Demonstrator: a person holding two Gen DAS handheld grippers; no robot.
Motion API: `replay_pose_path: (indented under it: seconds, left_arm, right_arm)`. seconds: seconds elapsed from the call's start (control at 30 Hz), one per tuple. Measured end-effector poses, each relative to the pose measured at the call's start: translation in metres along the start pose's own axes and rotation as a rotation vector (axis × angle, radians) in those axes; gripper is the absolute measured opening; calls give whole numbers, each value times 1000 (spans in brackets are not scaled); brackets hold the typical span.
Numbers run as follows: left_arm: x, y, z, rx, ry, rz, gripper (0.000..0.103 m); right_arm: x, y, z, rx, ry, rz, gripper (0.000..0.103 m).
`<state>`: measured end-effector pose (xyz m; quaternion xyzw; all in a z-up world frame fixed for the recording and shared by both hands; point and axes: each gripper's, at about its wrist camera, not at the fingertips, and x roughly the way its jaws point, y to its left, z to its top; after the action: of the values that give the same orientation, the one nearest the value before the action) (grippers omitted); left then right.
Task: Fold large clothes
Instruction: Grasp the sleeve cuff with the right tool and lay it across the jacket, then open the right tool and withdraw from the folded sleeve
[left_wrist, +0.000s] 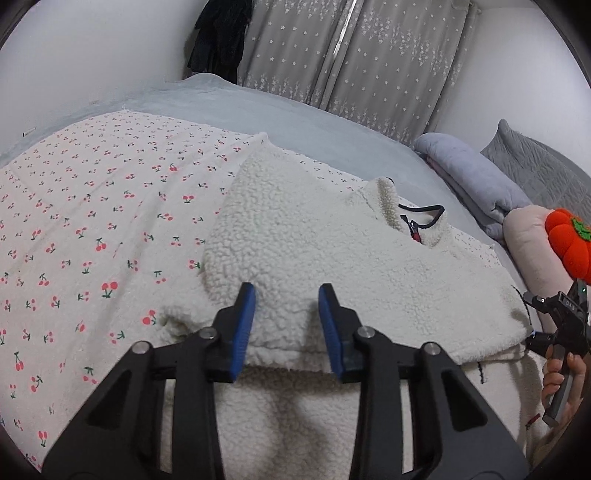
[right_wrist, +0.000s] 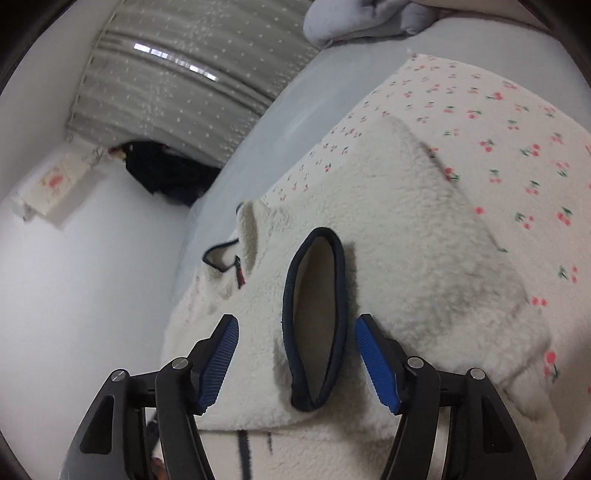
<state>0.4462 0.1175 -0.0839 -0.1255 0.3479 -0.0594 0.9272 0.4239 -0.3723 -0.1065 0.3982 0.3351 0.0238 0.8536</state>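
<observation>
A cream fleece jacket (left_wrist: 332, 251) lies partly folded on a cherry-print sheet (left_wrist: 92, 221), its collar with dark trim and zipper (left_wrist: 421, 221) toward the far right. My left gripper (left_wrist: 287, 325) is open, its blue pads either side of a folded edge of the fleece. In the right wrist view the jacket (right_wrist: 406, 240) shows a dark-trimmed sleeve cuff opening (right_wrist: 317, 317) lying between the pads of my open right gripper (right_wrist: 297, 356). The right gripper also shows at the right edge of the left wrist view (left_wrist: 561, 325), held by a hand.
The sheet covers a grey bed (left_wrist: 295, 118). Folded grey bedding (left_wrist: 472, 177), a pink pillow (left_wrist: 528, 243) and an orange pumpkin plush (left_wrist: 570, 243) lie at the right. Star-print curtains (left_wrist: 351, 55) and dark hanging clothes (left_wrist: 221, 37) are behind the bed.
</observation>
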Motion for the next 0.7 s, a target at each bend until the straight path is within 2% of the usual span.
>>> replay_pose_path:
  seconds: [0.03,0.07,0.1,0.13,0.17,0.23,0.27,0.3,0.33,0.37,0.4,0.47,0.53,0.6,0.63,0.67,0.7]
  left_arm:
    - [-1,0,0,-1,-20,-2,16]
    - [-6,-1,0,-5,-58,-30,11]
    - [-8,-1,0,-6,-80,-52,9]
    - [-10,-3,1,0,-93,-55,9]
    - [-9,-4,1,12,-90,-51,9]
    - [11,-6,-3,45,5,-5,5]
    - [29,-6,-9,63,92,43,3]
    - [46,-3,-18,64,171,58,3]
    - [48,-1,-22,52,160,46,3]
    - [47,1,-20,37,159,33,3]
    - [45,5,-17,15,164,16,3]
    - [43,11,-18,-19,159,-13,3]
    - [36,13,-16,-47,154,-24,3]
    - [25,11,-12,-54,158,-19,5]
    - [18,9,-10,-56,157,-14,14]
    - [11,7,-9,-60,156,-9,22]
    - [2,4,-8,-63,159,-3,45]
  right_arm:
    - [8,9,-1,-43,18,-21,57]
    - [15,22,-2,-109,42,-44,13]
    - [17,36,-2,-183,40,-78,9]
    - [7,55,-5,-285,-33,-112,9]
    - [-2,65,-7,-335,-83,-108,8]
    - [-10,76,-9,-416,-145,-199,8]
    - [-5,74,-10,-455,-156,-297,8]
    - [5,67,-9,-464,-138,-381,8]
    - [17,55,-10,-463,-99,-452,9]
    - [29,40,-13,-450,-51,-475,10]
    - [35,30,-16,-440,-40,-470,10]
    - [33,29,-18,-433,-69,-446,11]
    - [24,32,-18,-414,-60,-432,20]
    - [7,30,-17,-384,-26,-405,33]
    - [-1,31,-19,-374,-20,-388,38]
    - [-14,32,-19,-367,-21,-380,50]
    - [-26,33,-25,-363,-29,-378,60]
